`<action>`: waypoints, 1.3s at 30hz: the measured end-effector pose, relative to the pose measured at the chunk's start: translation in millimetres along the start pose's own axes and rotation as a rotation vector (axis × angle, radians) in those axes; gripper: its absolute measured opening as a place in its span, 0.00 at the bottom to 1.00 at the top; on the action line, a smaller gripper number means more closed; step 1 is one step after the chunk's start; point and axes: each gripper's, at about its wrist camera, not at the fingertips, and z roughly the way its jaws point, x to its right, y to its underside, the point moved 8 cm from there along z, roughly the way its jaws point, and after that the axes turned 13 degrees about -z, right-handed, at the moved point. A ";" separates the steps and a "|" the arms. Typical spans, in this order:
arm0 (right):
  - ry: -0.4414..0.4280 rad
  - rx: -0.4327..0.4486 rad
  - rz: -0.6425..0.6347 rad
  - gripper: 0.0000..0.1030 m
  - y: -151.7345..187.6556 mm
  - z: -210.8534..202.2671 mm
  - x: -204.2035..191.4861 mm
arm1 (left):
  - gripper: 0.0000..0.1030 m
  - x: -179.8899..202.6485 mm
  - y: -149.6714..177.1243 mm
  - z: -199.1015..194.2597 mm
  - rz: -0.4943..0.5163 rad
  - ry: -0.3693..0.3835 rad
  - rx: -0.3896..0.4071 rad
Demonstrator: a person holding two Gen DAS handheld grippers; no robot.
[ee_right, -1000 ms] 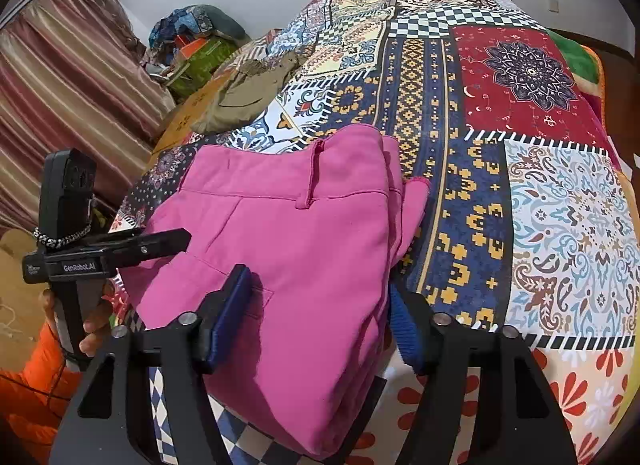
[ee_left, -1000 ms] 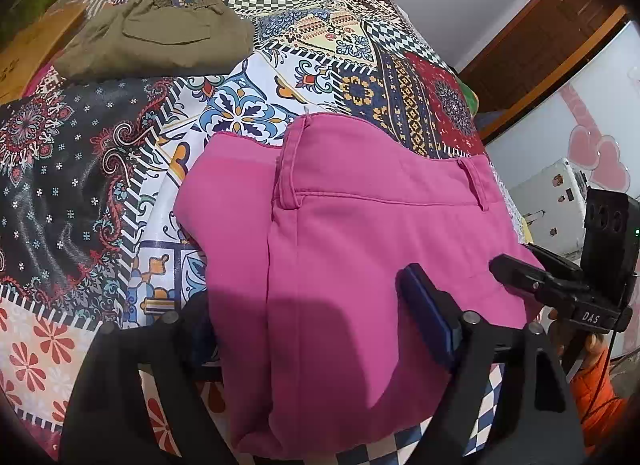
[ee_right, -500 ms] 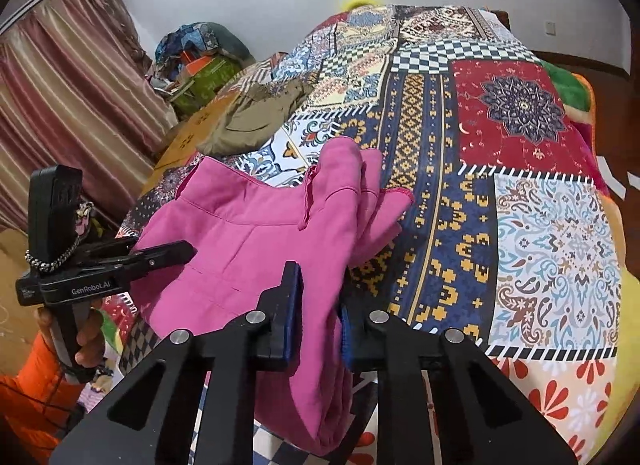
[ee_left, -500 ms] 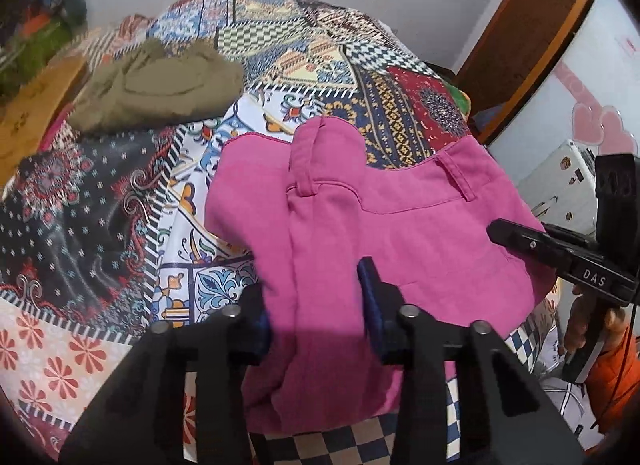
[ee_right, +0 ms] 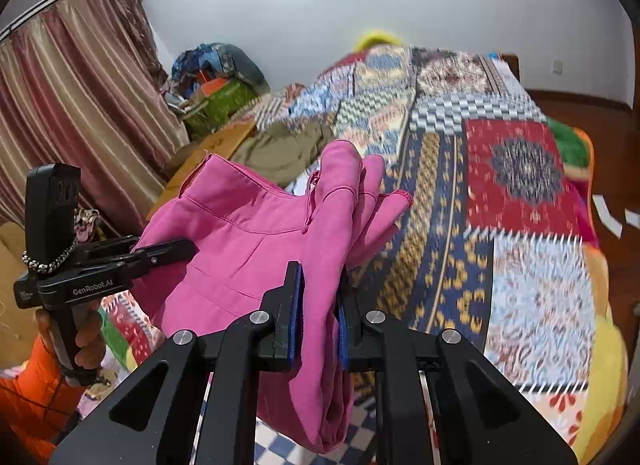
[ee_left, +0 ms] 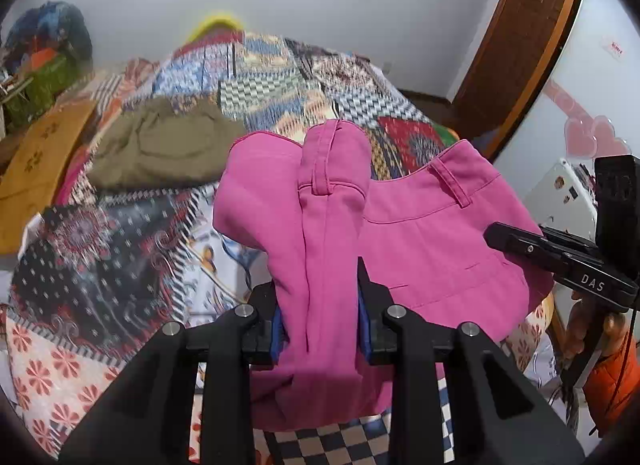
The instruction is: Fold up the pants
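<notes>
The pink pants (ee_left: 432, 233) hang lifted above the patchwork bedspread (ee_left: 100, 265), held at two spots near the waistband. My left gripper (ee_left: 320, 305) is shut on a bunched fold of the pink pants by a belt loop. My right gripper (ee_right: 318, 305) is shut on another bunched fold of the pink pants (ee_right: 240, 233). Each gripper shows in the other's view: the right one (ee_left: 560, 261) at right, the left one (ee_right: 120, 261) at left. The lower part of the pants droops below the jaws.
Folded olive-green pants (ee_left: 164, 149) lie further back on the bed, also seen in the right wrist view (ee_right: 284, 145). A striped curtain (ee_right: 72, 105) and a pile of bags (ee_right: 216, 81) stand at left. A wooden door (ee_left: 520, 45) is at right.
Both grippers closed on the pink pants and lifted them off the bed. The waistband has risen and the fabric bunches between the jaws.
</notes>
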 end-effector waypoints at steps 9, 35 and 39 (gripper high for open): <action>-0.002 0.087 -0.080 0.13 -55.6 -1.0 -11.9 | 0.28 -10.0 -48.1 -24.6 -0.007 -0.011 0.103; -0.031 0.111 -0.145 0.13 -173.6 146.4 -28.4 | 0.28 -142.3 -188.0 19.7 -0.088 -0.104 0.193; -0.025 0.085 -0.169 0.13 -185.5 175.1 -32.0 | 0.28 -168.1 -203.3 39.1 -0.100 -0.125 0.181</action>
